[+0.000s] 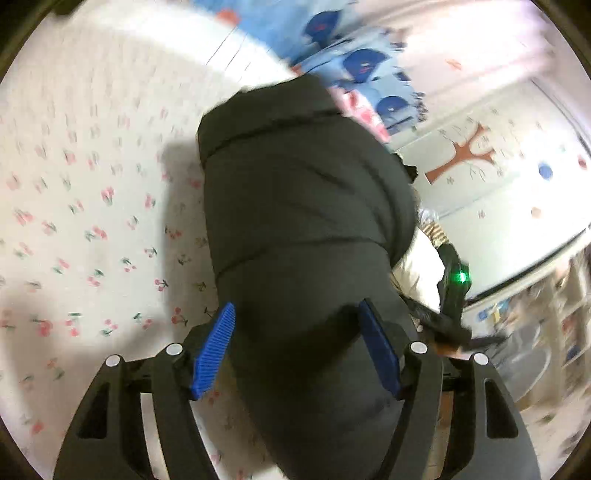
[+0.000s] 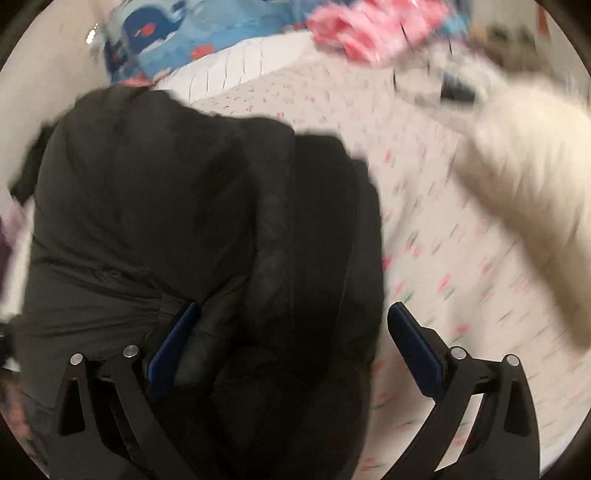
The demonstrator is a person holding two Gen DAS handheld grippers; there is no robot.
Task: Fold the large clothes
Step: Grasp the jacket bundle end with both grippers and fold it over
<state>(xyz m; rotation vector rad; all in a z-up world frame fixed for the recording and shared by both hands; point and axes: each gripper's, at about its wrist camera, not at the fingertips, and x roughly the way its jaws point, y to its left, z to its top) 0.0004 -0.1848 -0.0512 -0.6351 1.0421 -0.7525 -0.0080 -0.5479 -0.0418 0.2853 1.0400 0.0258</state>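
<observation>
A black puffer jacket lies bunched on a bed with a white cherry-print sheet. My left gripper stands open, its blue pads on either side of a thick fold of the jacket. In the right wrist view the same jacket fills the left and middle. My right gripper is open wide with jacket bulk between its pads; the right pad stands clear over the sheet. Both views are motion-blurred.
A cream fluffy garment lies on the bed to the right. A blue whale-print quilt and pink cloth are piled at the far end. A wall with a tree decal and shelves stand beyond the bed.
</observation>
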